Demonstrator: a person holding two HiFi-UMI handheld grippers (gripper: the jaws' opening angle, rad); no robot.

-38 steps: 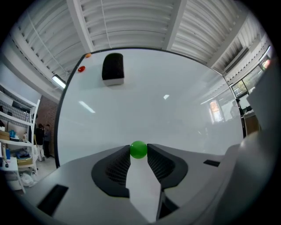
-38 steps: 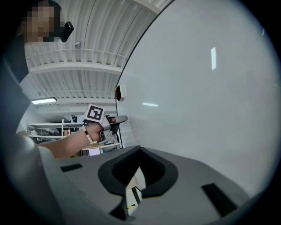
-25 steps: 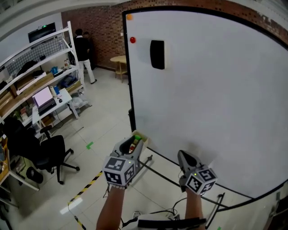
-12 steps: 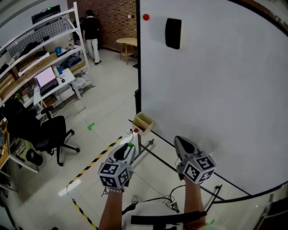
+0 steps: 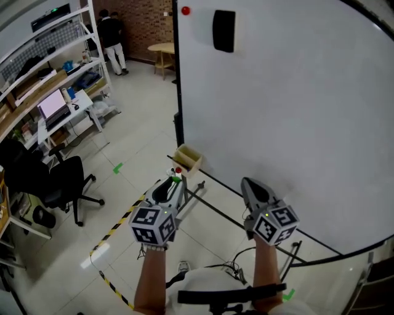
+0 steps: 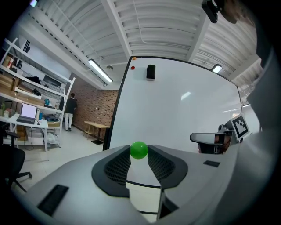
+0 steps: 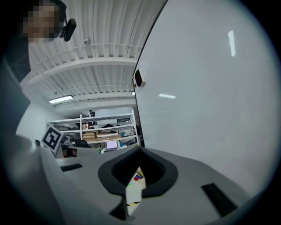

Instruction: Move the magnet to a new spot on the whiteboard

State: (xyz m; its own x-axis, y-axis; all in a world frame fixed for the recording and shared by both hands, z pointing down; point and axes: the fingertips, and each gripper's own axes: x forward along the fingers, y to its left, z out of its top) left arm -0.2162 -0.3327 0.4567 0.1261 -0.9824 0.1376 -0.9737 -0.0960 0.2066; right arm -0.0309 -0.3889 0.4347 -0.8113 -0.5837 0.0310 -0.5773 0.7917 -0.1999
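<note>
The whiteboard (image 5: 295, 123) stands upright ahead of me. A small green ball magnet (image 6: 139, 150) sits pinched between the tips of my left gripper (image 6: 139, 154), which is shut on it. In the head view that gripper (image 5: 170, 186) hangs off the board's lower left corner, apart from the board, with the green magnet (image 5: 175, 179) at its tip. My right gripper (image 5: 251, 186) points at the board's lower part. Its jaws meet at the tips with nothing in them (image 7: 139, 151). A red magnet (image 5: 185, 10) and a black eraser (image 5: 223, 31) stick near the board's top left.
A small wooden box (image 5: 188, 159) hangs at the board's lower left, with the board's stand bars (image 5: 215, 212) below. Yellow-black tape (image 5: 114, 231) marks the floor. An office chair (image 5: 58, 184), a desk with a laptop (image 5: 52, 107), shelving and a person (image 5: 111, 34) stand at left.
My left gripper has come back from the wooden box with the green magnet still in it. The head view has shifted, so the red magnet and eraser sit higher in frame.
</note>
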